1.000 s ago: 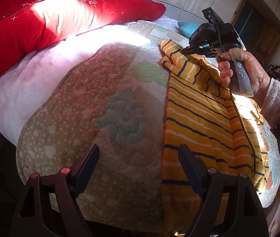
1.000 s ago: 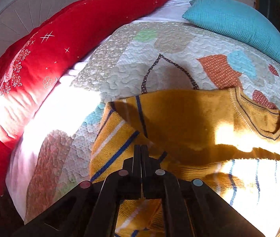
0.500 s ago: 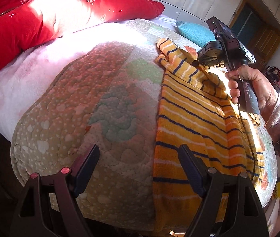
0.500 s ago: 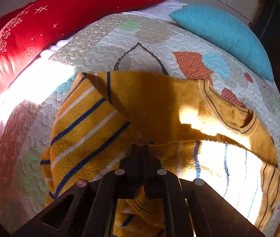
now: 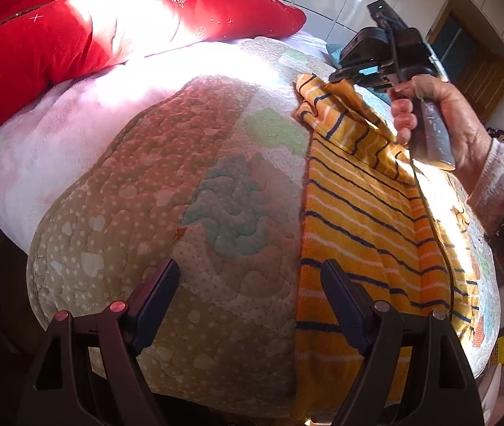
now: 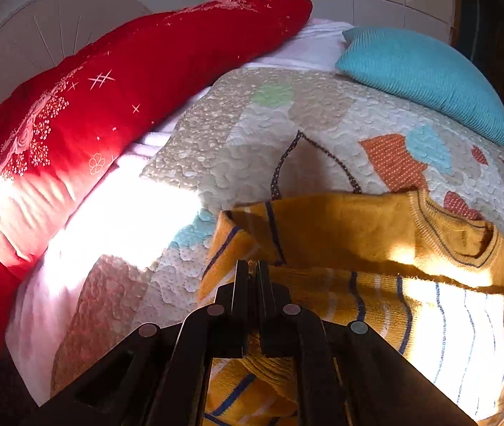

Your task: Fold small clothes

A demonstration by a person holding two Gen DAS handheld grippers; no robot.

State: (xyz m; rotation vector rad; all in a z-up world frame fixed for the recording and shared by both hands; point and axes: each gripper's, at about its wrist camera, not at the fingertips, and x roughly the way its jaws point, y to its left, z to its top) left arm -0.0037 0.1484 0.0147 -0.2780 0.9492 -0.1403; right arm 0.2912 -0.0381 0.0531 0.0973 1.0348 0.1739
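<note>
A yellow striped child's sweater (image 5: 365, 220) lies along the right side of a quilted bed (image 5: 166, 191). The right gripper (image 6: 251, 273), fingers pinched together on a sleeve fold, lifts it, likely to fold it inward. The left gripper (image 5: 248, 284) hovers wide apart, holding nothing, near the hem.

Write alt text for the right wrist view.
The right gripper, fingers shut, pinches a fold of a yellow striped sweater lying on a quilt. A red pillow lies to the left and a teal pillow at the upper right, with bright sunlight across the bed.
</note>
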